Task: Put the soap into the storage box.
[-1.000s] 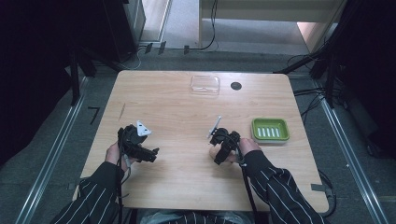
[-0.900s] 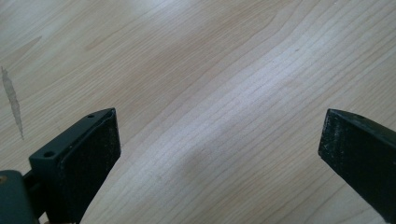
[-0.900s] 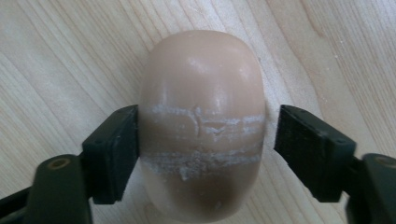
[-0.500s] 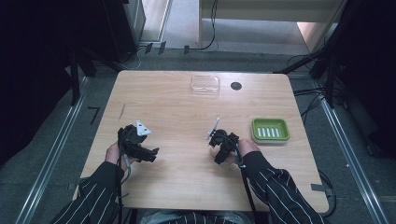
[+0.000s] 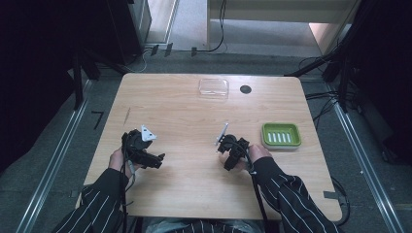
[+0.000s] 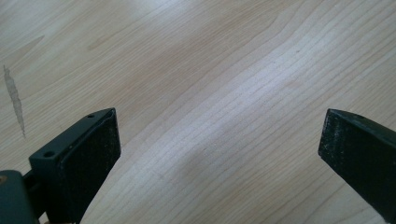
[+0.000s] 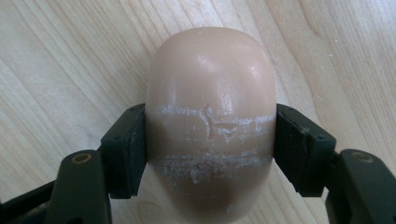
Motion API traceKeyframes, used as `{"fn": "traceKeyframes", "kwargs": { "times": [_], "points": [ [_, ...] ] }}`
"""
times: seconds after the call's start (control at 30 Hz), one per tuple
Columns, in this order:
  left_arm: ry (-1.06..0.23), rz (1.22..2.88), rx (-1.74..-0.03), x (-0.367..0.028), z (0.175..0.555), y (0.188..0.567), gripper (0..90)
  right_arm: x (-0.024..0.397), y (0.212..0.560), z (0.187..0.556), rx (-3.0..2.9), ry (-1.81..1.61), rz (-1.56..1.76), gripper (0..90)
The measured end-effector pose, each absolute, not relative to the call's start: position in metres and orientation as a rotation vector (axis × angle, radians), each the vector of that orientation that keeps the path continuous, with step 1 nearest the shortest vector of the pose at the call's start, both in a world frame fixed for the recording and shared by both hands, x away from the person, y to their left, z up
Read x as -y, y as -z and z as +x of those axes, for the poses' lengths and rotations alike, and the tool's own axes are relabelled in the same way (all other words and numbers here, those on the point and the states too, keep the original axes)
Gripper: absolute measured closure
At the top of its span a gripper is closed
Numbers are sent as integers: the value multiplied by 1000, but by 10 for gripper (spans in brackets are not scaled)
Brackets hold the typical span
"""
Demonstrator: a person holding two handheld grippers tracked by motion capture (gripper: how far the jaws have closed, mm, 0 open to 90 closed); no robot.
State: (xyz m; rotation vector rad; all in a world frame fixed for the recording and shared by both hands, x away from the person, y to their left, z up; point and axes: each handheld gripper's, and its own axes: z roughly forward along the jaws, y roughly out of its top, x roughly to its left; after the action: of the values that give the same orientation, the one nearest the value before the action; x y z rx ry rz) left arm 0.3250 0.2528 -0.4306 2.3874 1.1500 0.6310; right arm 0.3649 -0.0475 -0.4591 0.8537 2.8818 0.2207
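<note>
Only change: right gripper [image 7: 210,154] jaws just closed in. They now press both flanks of the soap bar [image 7: 210,121], one pad on each side, bar lying on the table [image 7: 56,60]. In the right gripper view the bar sits square between the pads, its rounded end past the tips, white scuff lines across it at pad level. In the high view the right gripper [image 5: 228,145] looks slightly narrower at the tips than a second ago; the change is too small there to make out more.
</note>
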Motion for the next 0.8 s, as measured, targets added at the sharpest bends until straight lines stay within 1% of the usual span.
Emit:
{"fn": "traceKeyframes", "kwargs": {
  "times": [0.8],
  "points": [
    [-631,2384,-1151,-254,325,430,0,59,441,361,-2916,-249,769,336]
  ]
}}
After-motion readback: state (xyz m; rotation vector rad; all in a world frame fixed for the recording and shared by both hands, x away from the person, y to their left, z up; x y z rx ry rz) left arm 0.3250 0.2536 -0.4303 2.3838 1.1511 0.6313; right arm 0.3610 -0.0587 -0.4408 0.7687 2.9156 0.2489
